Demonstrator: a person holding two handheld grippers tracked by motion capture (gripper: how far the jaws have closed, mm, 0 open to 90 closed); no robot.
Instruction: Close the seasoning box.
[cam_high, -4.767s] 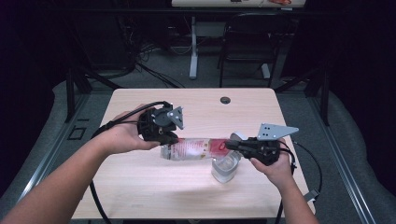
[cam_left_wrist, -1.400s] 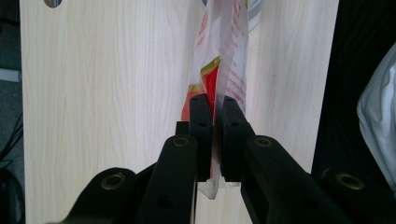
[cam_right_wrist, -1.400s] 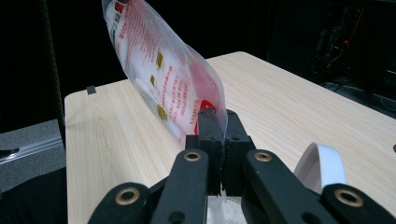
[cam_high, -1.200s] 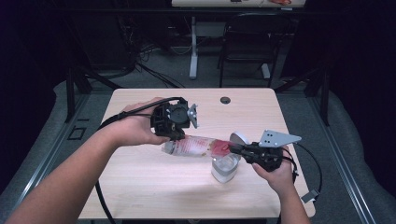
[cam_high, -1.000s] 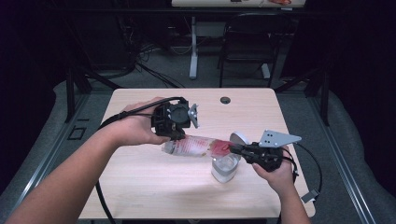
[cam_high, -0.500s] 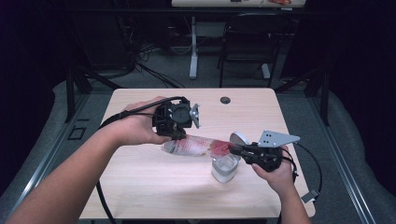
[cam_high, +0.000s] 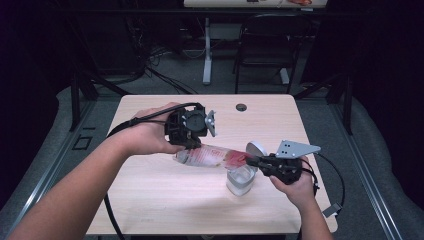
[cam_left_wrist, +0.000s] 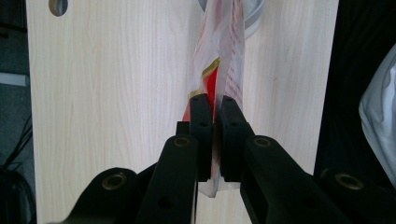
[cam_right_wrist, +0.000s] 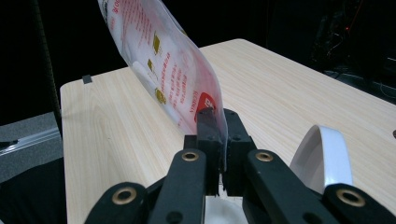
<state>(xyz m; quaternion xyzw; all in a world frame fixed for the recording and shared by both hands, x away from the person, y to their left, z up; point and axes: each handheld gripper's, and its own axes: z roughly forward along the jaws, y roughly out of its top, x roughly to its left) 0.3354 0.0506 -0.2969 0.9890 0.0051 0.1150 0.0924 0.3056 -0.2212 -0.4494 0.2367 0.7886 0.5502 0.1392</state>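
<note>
Above the middle of the wooden table (cam_high: 150, 200), a clear plastic pouch (cam_high: 212, 156) with red print is held off the surface between the two grippers. Its long axis runs roughly from 10 o'clock to 4 o'clock in the high view: the higher end lies under the left gripper (cam_high: 189, 145), the lower, redder end points toward 4 o'clock at the right gripper (cam_high: 248, 161).

Left gripper: jaws narrow, clamped on the edge of the pouch. In the left gripper view the pouch (cam_left_wrist: 219, 60) rises from between the jaws toward 12 o'clock, where its far end reaches a round grey rim at the top edge.

Right gripper: jaws narrow, pinching the pouch at its red corner. In the right gripper view the pouch (cam_right_wrist: 163, 65) slants away from the jaws toward 11 o'clock, bellied out.

Directly beneath the lower end of the pouch, at about 5 o'clock from the table's centre, stands a clear container (cam_high: 240, 180). A round white lid (cam_high: 256, 148) sits tilted on edge just beside the right gripper, at its 12 o'clock side. A small dark hole (cam_high: 241, 107) marks the table's far edge at 12 o'clock.
</note>
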